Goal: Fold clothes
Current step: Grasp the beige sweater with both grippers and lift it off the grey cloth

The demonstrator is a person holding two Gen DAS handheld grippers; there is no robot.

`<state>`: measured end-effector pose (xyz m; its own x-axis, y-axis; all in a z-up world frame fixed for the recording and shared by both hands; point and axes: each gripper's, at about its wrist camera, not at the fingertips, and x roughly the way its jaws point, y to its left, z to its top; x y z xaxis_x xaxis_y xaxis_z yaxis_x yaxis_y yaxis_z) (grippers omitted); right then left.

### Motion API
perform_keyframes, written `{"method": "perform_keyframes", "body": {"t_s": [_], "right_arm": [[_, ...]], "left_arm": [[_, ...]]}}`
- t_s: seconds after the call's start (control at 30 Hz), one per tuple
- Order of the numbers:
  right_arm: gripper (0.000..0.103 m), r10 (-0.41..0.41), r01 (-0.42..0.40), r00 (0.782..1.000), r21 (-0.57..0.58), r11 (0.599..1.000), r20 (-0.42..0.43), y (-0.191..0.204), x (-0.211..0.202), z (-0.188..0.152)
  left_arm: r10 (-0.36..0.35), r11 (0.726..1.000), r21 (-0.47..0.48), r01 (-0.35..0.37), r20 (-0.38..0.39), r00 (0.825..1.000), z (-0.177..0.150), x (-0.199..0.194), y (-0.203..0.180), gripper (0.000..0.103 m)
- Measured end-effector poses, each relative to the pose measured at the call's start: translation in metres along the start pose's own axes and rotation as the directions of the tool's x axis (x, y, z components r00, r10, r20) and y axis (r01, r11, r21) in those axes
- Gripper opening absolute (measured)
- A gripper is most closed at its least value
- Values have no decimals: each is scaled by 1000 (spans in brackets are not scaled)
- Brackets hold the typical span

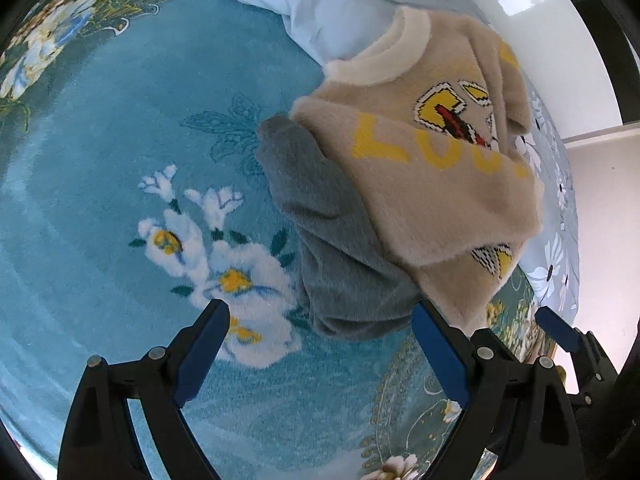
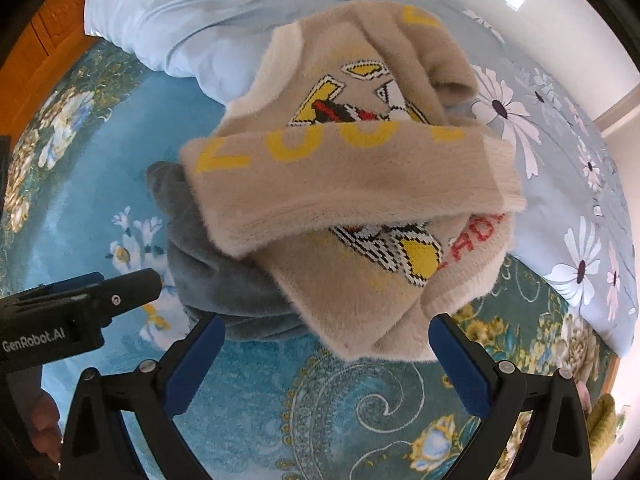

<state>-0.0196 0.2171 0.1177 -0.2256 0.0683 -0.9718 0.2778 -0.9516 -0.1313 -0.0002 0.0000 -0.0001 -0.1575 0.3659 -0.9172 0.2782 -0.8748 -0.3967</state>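
Teal floral rug (image 1: 100,184), pale duvet (image 2: 168,20), perhaps white wall (image 1: 560,48)

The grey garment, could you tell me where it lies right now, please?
In both views the grey garment lies on the blue floral carpet, partly under the beige sweater's left edge, just beyond the open left gripper.

- One beige sweater (image 2: 360,184) ahead of my tongs.
- One grey garment (image 1: 344,248) under it.
- One pale blue floral quilt (image 2: 560,168) beyond.
- One teal flowered rug (image 1: 100,184) below.
- Two tongs: left tongs (image 1: 320,354), right tongs (image 2: 326,364).
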Motion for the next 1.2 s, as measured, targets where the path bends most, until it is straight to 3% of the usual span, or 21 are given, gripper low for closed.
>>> {"method": "perform_keyframes", "body": {"t_s": [0.57,0.7,0.77,0.83,0.93,1.03,1.1,1.13,1.17,1.2], "right_arm": [[103,10,-10,1000,-13,1000,-24,-11,24,-1],[103,20,-19,1000,18,1000,-22,-21,21,-7],[103,20,-19,1000,87,996,-11,-34,15,-18],[103,35,-35,999,188,982,1,-53,8,-36],[103,51,-45,999,273,961,-14,-72,2,-63],[103,47,-34,998,311,950,-37,-96,-4,-97],[103,37,-14,997,340,940,-61,-108,-9,-119],[103,25,4,997,358,934,-77,-114,-12,-130],[103,18,16,996,375,927,-88,-119,-15,-138],[103,18,20,995,390,921,-93,-123,-17,-145]], "left_arm": [[37,993,110,-45,73,997,4,3,-22,93],[17,973,228,-41,108,994,0,-4,-36,93],[50,940,331,-84,112,992,0,-1,-53,93],[120,885,436,-163,126,985,4,7,-79,93],[232,779,557,-289,172,957,6,30,-118,93],[318,676,621,-397,241,917,7,51,-142,92],[370,633,622,-462,281,885,10,59,-150,84],[396,613,618,-492,299,868,12,61,-152,67],[413,611,607,-509,304,859,15,61,-153,53],[396,640,591,-490,292,870,18,57,-153,47]]}}
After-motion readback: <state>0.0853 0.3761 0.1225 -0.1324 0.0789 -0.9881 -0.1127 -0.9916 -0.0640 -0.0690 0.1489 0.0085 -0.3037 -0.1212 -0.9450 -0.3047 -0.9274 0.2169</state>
